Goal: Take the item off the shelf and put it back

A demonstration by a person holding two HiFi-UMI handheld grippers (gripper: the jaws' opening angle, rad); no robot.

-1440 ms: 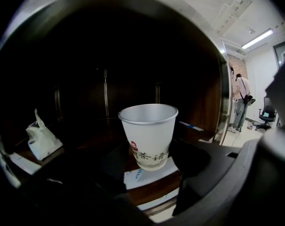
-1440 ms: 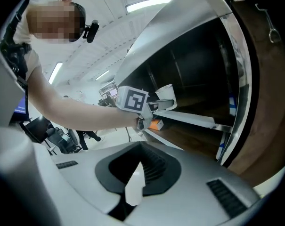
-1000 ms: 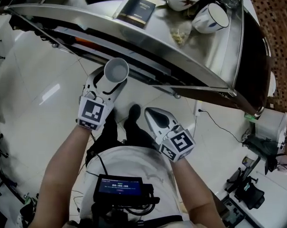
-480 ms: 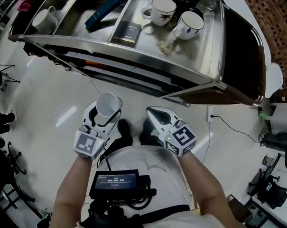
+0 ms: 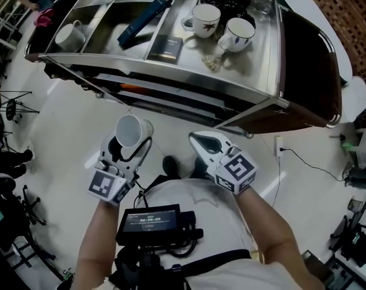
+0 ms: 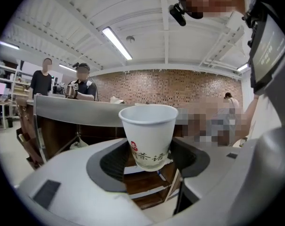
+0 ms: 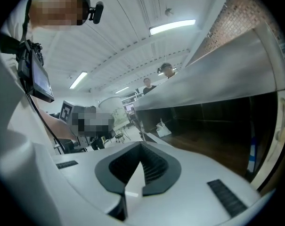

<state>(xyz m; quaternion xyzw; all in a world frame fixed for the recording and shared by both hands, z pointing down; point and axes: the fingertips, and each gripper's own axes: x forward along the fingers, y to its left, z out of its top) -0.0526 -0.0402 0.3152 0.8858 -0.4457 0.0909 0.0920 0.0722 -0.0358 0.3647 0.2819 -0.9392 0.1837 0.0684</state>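
A white paper cup (image 5: 129, 132) with red and dark print stands upright between the jaws of my left gripper (image 5: 131, 140), which is shut on its lower part. It hangs over the pale floor, apart from the steel shelf (image 5: 170, 77). In the left gripper view the cup (image 6: 149, 133) fills the middle, with the dark pads (image 6: 111, 161) pressing on its sides and the shelf's top edge behind it. My right gripper (image 5: 202, 142) is level with the left one, shut with nothing in it. In the right gripper view its pads (image 7: 154, 166) meet, beside the shelf's side.
On the shelf top stand two mugs (image 5: 205, 20) (image 5: 237, 34), a third mug (image 5: 71, 35) at the far left, a blue box (image 5: 145, 18) and a dark booklet (image 5: 168, 47). A cable and wall socket (image 5: 278, 145) lie to the right. People stand behind the shelf (image 6: 83, 86).
Both grippers have risen and drawn back from the shelf's front edge, the cup still held in the left one. More of the shelf top now shows.
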